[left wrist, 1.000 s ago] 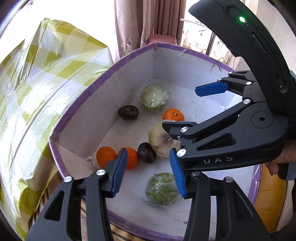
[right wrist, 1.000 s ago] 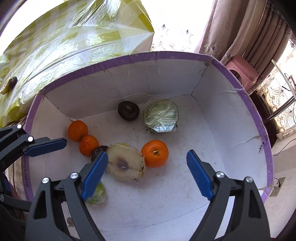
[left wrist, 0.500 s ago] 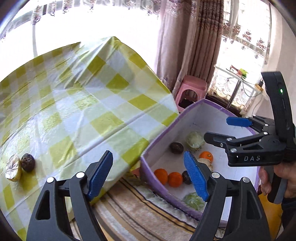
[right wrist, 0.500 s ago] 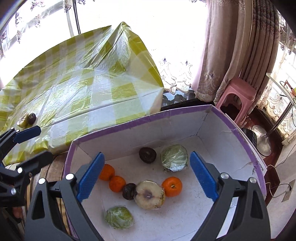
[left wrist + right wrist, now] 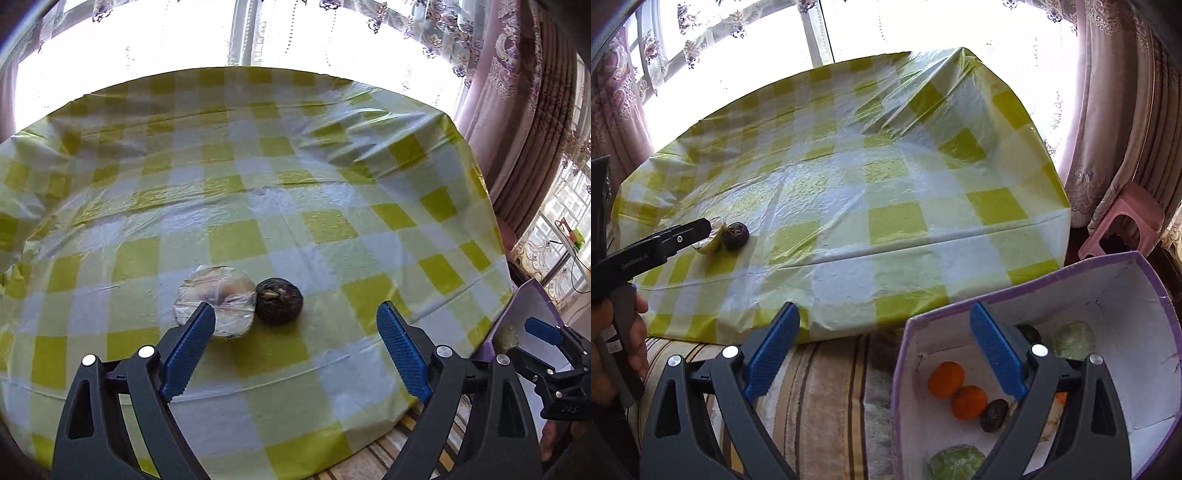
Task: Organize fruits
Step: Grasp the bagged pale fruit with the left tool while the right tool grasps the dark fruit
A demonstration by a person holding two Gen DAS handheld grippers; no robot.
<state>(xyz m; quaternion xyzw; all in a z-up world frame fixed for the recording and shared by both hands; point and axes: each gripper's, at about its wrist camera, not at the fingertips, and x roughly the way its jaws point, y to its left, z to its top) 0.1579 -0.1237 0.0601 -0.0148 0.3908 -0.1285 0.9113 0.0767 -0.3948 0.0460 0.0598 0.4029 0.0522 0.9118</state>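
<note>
Fruit on checked tablecloth (image 5: 303,229): wrapped half (image 5: 216,301), flat face toward us, touching dark round fruit (image 5: 279,301) on its right. We hold left gripper (image 5: 295,354) spread, empty, before them. Right gripper (image 5: 884,354) spread, empty, over purple-rimmed box (image 5: 1108,280) beside table; box holds two oranges (image 5: 956,391), dark fruit (image 5: 993,415), wrapped green pieces (image 5: 1073,339).

A home living room: checked tablecloth (image 5: 295,229), lace-curtained window (image 5: 314,33), pink stool (image 5: 1123,225), striped rug (image 5: 827,398).

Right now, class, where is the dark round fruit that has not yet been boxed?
The dark round fruit lies on the checked tablecloth, touching the right side of the plastic-wrapped fruit half, ahead of the open left gripper.
</note>
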